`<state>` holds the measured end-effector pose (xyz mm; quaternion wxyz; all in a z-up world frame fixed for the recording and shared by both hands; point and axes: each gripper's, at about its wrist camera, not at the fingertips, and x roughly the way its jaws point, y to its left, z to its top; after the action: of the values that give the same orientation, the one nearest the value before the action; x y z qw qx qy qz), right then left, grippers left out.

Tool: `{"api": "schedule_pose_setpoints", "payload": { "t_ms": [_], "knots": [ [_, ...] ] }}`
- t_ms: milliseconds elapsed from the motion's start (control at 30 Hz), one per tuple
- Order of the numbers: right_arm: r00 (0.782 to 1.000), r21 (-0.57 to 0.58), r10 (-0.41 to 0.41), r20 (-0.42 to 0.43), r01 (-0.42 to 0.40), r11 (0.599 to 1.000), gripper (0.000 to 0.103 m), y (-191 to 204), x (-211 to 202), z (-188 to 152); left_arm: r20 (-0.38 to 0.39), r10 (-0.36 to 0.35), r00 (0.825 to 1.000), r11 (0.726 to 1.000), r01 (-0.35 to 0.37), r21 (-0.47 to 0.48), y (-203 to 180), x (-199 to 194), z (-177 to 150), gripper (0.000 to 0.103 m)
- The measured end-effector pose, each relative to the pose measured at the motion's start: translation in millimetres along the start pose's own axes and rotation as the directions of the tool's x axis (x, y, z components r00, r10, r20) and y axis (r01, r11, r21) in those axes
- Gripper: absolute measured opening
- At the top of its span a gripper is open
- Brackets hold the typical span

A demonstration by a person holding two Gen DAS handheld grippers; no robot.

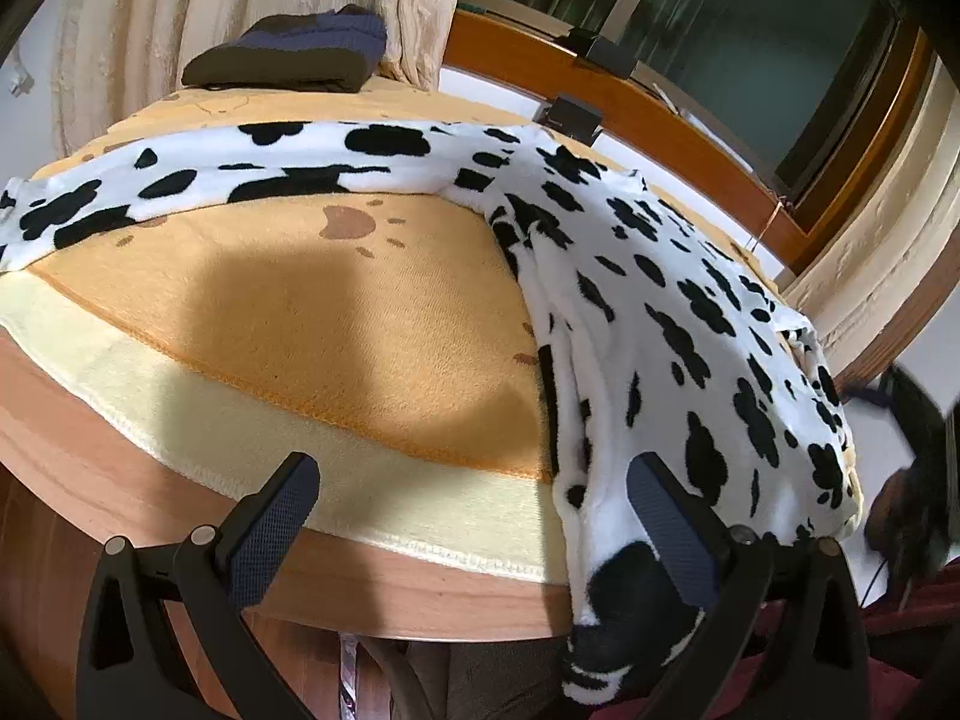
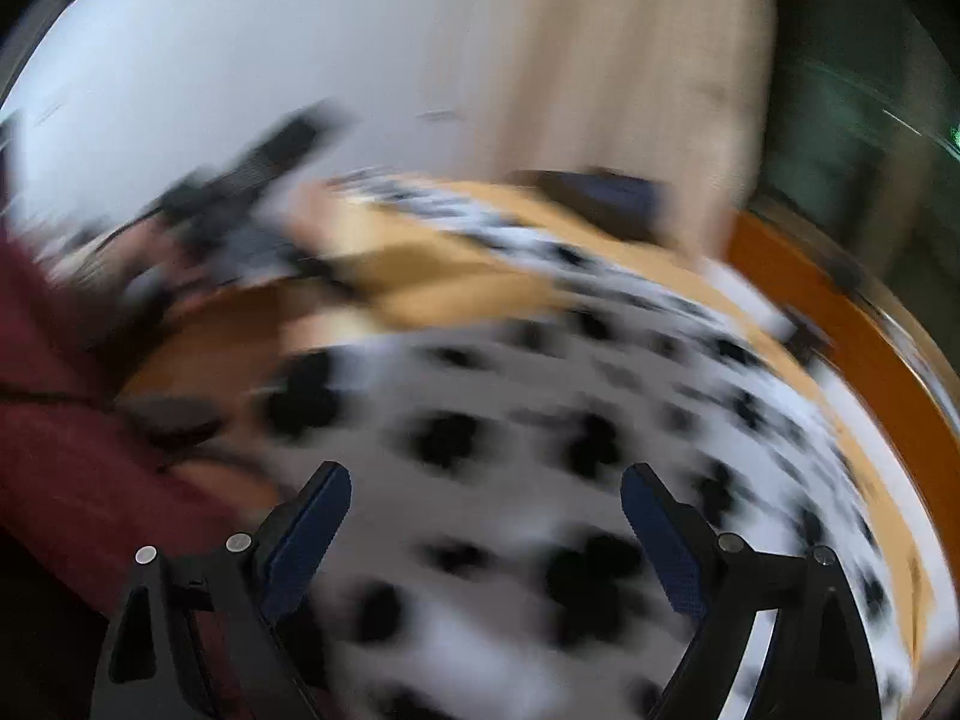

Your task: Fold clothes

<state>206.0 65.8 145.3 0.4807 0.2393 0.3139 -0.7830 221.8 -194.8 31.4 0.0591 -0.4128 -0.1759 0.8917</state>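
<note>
Cow-print garment (image 1: 660, 324) lies spread on the table's orange blanket (image 1: 288, 312), one sleeve running left, hem hanging off the near edge. Left gripper (image 1: 474, 516) and right gripper (image 2: 486, 528): both spread, holding nothing. Likely laying-out or mid-fold stage. Left view shows a folded dark pile (image 1: 288, 57) far; right view is motion-blurred.

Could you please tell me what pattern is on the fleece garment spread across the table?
White with black cow-like blotches; the fleece garment shows sharpest in the left wrist view.
</note>
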Motion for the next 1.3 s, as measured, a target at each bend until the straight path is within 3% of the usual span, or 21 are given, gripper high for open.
{"api": "schedule_pose_setpoints", "payload": {
  "t_ms": [67,133,300,367,433,533,633,733,933,1067,1100,1133,1200,1300],
  "knots": [
    [0.998,-0.131,0.065,-0.014,-0.066,0.989,0.093,38,19,12,0.014,0.005,1.0,1.0,-0.005,-0.008,2,-2,1,0.103],
    [0.997,-0.247,0.075,-0.018,-0.077,0.966,0.093,67,34,18,0.033,-0.001,0.999,0.999,0.002,-0.04,9,-5,3,0.103],
    [0.996,-0.336,0.079,-0.033,-0.086,0.938,0.092,96,69,29,0.043,-0.074,0.996,0.983,0.081,-0.167,32,-1,7,0.103],
    [0.996,-0.361,0.048,-0.07,-0.07,0.93,0.077,100,84,26,0.041,-0.073,0.997,0.978,0.079,-0.191,40,1,8,0.103],
    [0.993,-0.361,0.028,-0.117,-0.069,0.93,0.042,102,98,22,0.04,-0.064,0.997,0.976,0.07,-0.206,46,3,9,0.103],
    [0.991,-0.29,0.045,-0.13,-0.081,0.954,0.025,92,98,17,0.043,-0.062,0.997,0.973,0.07,-0.22,53,3,10,0.103],
    [0.985,-0.202,0.106,-0.134,-0.132,0.97,0.021,79,92,15,0.05,-0.051,0.997,0.974,0.06,-0.218,57,3,14,0.103],
    [0.977,-0.113,0.168,-0.132,-0.183,0.977,0.021,66,85,12,0.055,-0.023,0.998,0.98,0.033,-0.194,55,3,19,0.103],
    [0.952,0.067,0.287,-0.111,-0.281,0.957,0.021,41,72,7,0.042,-0.055,0.998,0.989,0.06,-0.138,33,17,40,0.103],
    [0.948,0.037,0.295,-0.12,-0.293,0.955,0.026,49,78,6,0.013,-0.067,0.998,0.997,0.067,-0.044,4,36,58,0.103],
    [0.946,0.028,0.301,-0.116,-0.3,0.953,0.034,50,76,7,0.001,-0.072,0.997,0.997,0.072,-0.036,0,43,65,0.103],
    [0.945,0.018,0.308,-0.112,-0.308,0.951,0.054,52,74,8,-0.012,-0.079,0.997,0.996,0.079,-0.03,-4,50,71,0.103],
    [0.948,0.001,0.305,-0.092,-0.306,0.952,0.082,53,65,9,-0.038,-0.094,0.995,0.995,0.093,-0.025,-10,64,84,0.103],
    [0.957,0.002,0.286,-0.049,-0.287,0.958,0.083,47,48,8,-0.076,-0.064,0.995,0.994,0.057,-0.09,-3,94,114,0.103]
  ]
}}
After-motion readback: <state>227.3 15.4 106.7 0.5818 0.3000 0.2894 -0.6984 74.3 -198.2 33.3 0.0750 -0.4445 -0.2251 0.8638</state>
